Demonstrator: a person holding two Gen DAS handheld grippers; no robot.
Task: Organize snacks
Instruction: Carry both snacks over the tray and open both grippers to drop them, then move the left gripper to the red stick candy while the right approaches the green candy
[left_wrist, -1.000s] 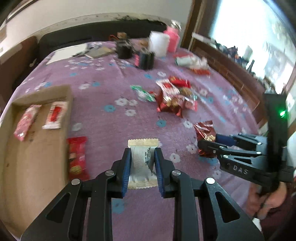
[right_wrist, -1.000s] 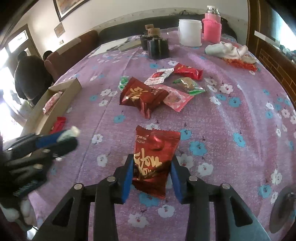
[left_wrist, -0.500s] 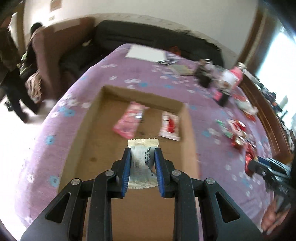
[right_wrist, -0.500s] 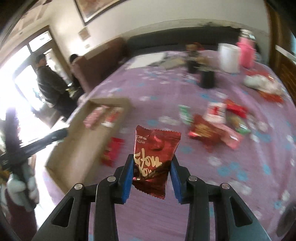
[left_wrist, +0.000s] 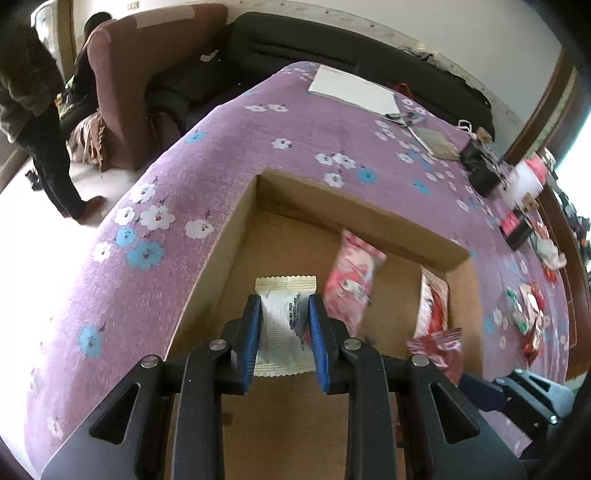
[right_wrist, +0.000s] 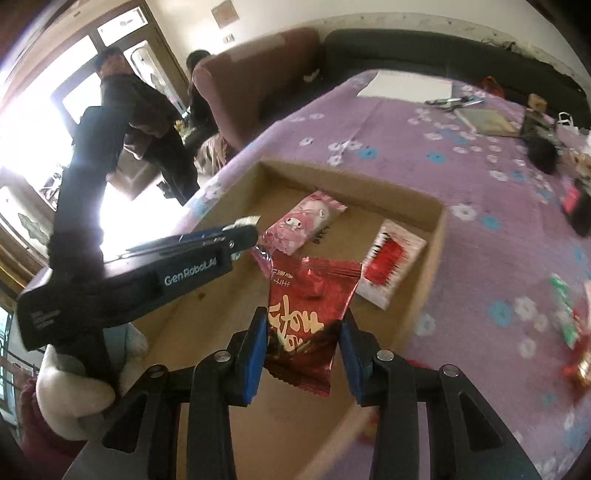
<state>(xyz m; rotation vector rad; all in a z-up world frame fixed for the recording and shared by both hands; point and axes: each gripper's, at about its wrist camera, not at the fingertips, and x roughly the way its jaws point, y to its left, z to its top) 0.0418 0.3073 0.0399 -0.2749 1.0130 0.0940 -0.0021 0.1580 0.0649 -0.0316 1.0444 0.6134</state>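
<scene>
Cardboard tray (left_wrist: 236, 236) on a purple floral tablecloth (left_wrist: 295, 122), seen from both wrist cameras. Left gripper (left_wrist: 284, 332): blue-padded fingers closed narrowly on a white snack packet (left_wrist: 282, 317) with cream crimped ends, held upright above the tray floor. Right gripper (right_wrist: 303, 349): fingers clamped on the lower half of a red foil snack packet (right_wrist: 308, 295) with gold lettering, its upper edge free, held over the tray interior. In the left wrist view the red packet's crimped edge shows at about 4 o'clock from the white packet. In the right wrist view the left gripper enters from 9 o'clock, its tips close to the red packet's upper left corner. On the tray floor lie a pink cartoon-print packet (right_wrist: 306, 221) and, at 3 o'clock from it, a white-and-red sachet (right_wrist: 391, 266), the two apart. Loose snacks (left_wrist: 528, 306) remain on the cloth outside the tray's right wall. White paper (left_wrist: 354, 90) lies at the cloth's far edge. Two standing people (right_wrist: 147, 110) appear in the right wrist view at 10 o'clock.
</scene>
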